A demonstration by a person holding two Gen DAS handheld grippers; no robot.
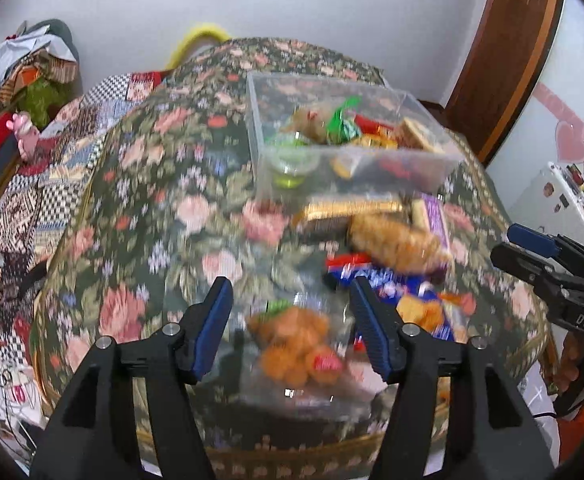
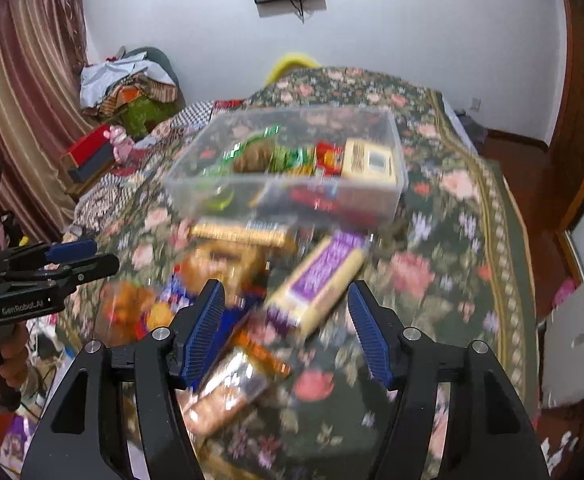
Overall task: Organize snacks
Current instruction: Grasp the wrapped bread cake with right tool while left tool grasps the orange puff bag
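A clear plastic box [image 1: 432, 152] [image 2: 396, 148] stands on the floral table, holding several snacks. Loose snacks lie in front of it: a gold bar [image 1: 352, 206] [image 2: 239, 234], a purple and cream pack [image 2: 324, 276] [image 1: 434, 212], a bag of orange-brown puffs [image 1: 400, 242], a blue and red wrapper [image 1: 372, 276]. My left gripper [image 1: 287, 328] is open above a clear bag of orange balls [image 1: 296, 344]. My right gripper [image 2: 285, 332] is open above the purple pack and a brown cracker pack [image 2: 227, 388]. Both views are blurred.
The floral cloth [image 1: 163, 208] covers the table. A bed with patchwork quilt and clothes [image 1: 19, 152] lies to the left. A wooden door [image 1: 512, 48] and a white fridge [image 1: 572, 120] stand at the right. The other gripper shows at each view's edge [image 1: 548, 264] [image 2: 51, 272].
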